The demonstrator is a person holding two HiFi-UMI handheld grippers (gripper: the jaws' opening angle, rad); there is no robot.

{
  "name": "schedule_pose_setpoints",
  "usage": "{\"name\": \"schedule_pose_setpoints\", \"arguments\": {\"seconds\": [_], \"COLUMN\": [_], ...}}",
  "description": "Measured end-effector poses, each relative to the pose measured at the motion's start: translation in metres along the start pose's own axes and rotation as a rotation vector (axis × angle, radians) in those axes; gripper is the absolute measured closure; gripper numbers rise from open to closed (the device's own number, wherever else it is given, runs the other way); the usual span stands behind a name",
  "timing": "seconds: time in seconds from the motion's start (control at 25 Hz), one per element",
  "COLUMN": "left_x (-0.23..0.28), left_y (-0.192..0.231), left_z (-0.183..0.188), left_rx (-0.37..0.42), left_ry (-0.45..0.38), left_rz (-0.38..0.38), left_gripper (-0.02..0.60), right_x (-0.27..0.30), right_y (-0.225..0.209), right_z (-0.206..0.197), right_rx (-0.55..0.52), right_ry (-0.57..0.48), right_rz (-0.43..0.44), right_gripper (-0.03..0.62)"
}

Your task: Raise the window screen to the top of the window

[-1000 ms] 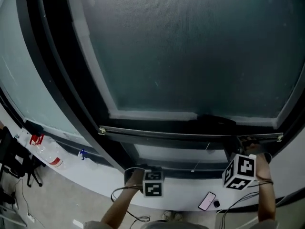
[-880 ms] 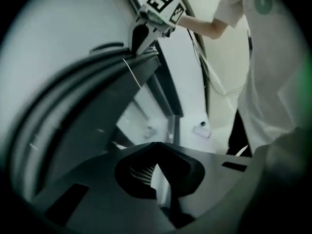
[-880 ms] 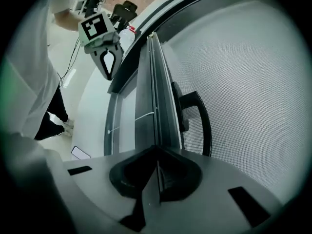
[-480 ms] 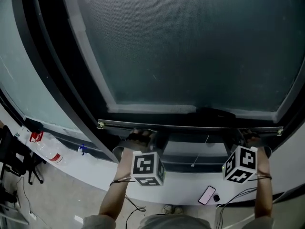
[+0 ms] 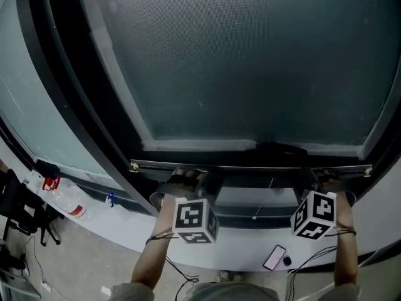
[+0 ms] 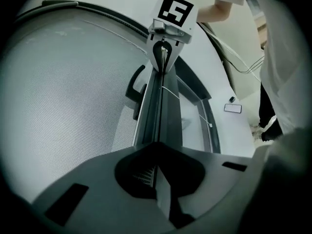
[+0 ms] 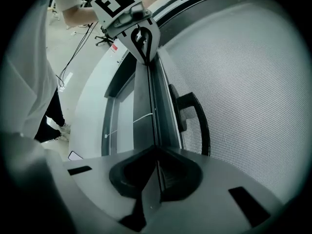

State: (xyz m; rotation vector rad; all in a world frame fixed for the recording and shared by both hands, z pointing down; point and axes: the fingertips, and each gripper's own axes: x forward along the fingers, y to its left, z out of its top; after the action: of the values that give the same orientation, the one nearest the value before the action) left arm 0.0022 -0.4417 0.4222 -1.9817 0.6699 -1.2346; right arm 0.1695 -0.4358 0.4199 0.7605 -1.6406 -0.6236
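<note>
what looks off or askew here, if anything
Nothing stands out. The screen bar runs about level, the left gripper and right gripper are both shut on it, and the mesh looks whole.

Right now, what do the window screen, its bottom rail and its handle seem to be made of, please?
The window screen is fine grey woven mesh, matte, probably fibreglass or plastic: the tiny grid shows. Its bottom rail seems dark metal, likely aluminium, smooth with a sheen. The handle looks matte black plastic.
</note>
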Motion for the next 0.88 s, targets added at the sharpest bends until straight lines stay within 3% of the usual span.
{"name": "schedule_pose_setpoints", "arguments": {"seconds": [0.32,0.52,0.64,0.88], "left_x": [0.0,-0.002,-0.006,-0.002], "left_y": [0.002,0.004,0.012,0.009], "left_z": [-0.004,0.001,0.001,-0.001], "left_rx": [0.0,-0.056,-0.025,0.035], "left_ry": [-0.005,-0.029,-0.01,-0.023], "left_rz": [0.049,0.044,0.109,0.047], "left_gripper": [0.58,0.58,0.58,0.58], "right_x": [-0.001,-0.001,-0.001,-0.001], "right_y": [-0.002,-0.001,-0.001,-0.001], "right_z": [0.0,0.0,0.001,0.001], "right_rx": [0.011,0.015,0.017,0.015], "right_ry": [-0.016,-0.017,-0.018,-0.017], "right_rz": [-0.006,-0.008,-0.009,0.0], "right_gripper": [0.571,0.571,0.571,0.571]}}
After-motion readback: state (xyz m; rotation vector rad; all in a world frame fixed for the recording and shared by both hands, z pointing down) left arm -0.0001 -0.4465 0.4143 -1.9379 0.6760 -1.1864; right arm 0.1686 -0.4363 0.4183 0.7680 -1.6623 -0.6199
